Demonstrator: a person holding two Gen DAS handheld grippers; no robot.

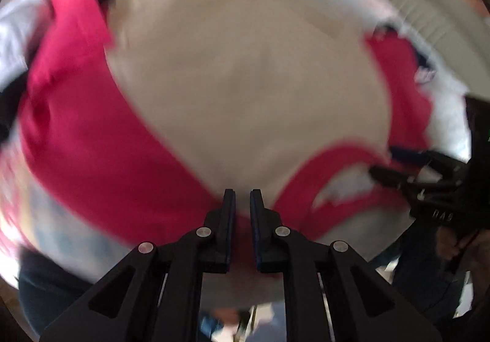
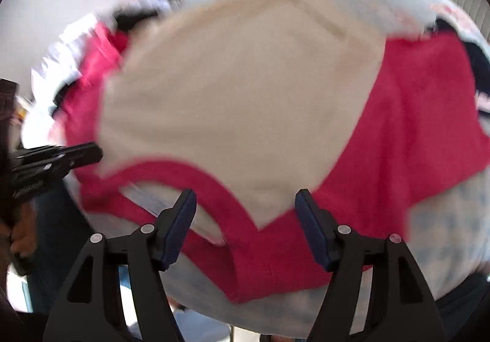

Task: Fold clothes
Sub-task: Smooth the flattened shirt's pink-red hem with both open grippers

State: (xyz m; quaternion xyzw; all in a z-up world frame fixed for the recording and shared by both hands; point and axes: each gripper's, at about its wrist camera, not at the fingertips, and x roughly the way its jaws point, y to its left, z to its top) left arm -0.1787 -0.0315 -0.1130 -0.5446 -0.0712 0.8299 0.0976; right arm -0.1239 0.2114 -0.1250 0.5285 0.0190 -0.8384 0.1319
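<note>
A cream garment (image 1: 245,81) (image 2: 229,96) lies spread over a red garment (image 1: 92,142) (image 2: 413,127); both views are blurred by motion. My left gripper (image 1: 243,195) is nearly closed, with red cloth pinched between its fingers at the near edge. In the right wrist view the left gripper (image 2: 95,155) reaches in from the left, touching the garments' edge. My right gripper (image 2: 243,201) stands wide open above the red hem, holding nothing. It shows at the right in the left wrist view (image 1: 382,162), fingers apart.
The clothes rest on a pale blue-checked cover (image 2: 444,219). A navy and white garment (image 1: 425,72) (image 2: 480,66) lies past the red one. White cloth (image 1: 15,35) is heaped at the left. A ribbed light cushion (image 1: 428,5) sits behind. A hand (image 2: 21,237) holds the left gripper.
</note>
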